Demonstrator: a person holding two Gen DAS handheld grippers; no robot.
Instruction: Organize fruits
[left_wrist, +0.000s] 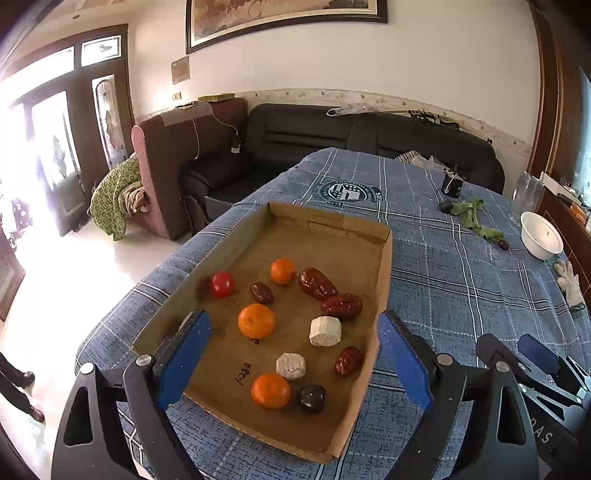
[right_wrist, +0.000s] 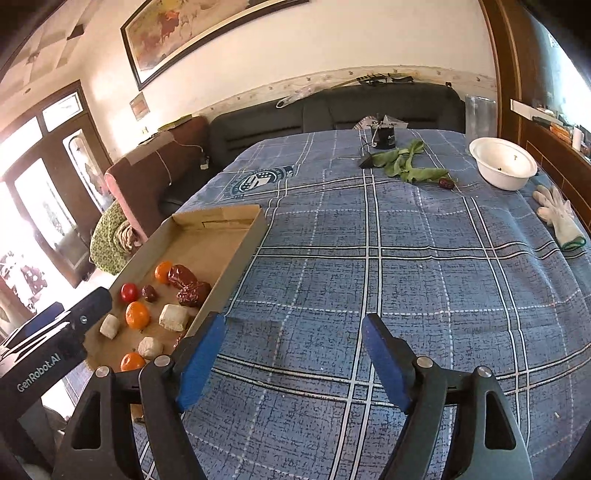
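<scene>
A shallow cardboard tray (left_wrist: 382, 280) lies on the blue plaid table and holds three oranges (left_wrist: 256, 320), a red tomato (left_wrist: 222, 283), several red dates (left_wrist: 317, 283), two pale blocks (left_wrist: 325, 331) and a dark round fruit (left_wrist: 312, 398). My left gripper (left_wrist: 293, 358) is open and empty, its fingers spread above the near part of the tray. My right gripper (right_wrist: 293, 354) is open and empty over bare cloth to the right of the tray (right_wrist: 242, 245). A lone date (right_wrist: 446, 183) lies by green leaves (right_wrist: 404, 164).
A white bowl (right_wrist: 502, 162) sits at the far right, with white gloves (right_wrist: 557, 218) near the right table edge. A small black device (right_wrist: 383, 136) stands at the far end. A dark sofa (left_wrist: 332, 136) is behind the table. The floor drops off left of the tray.
</scene>
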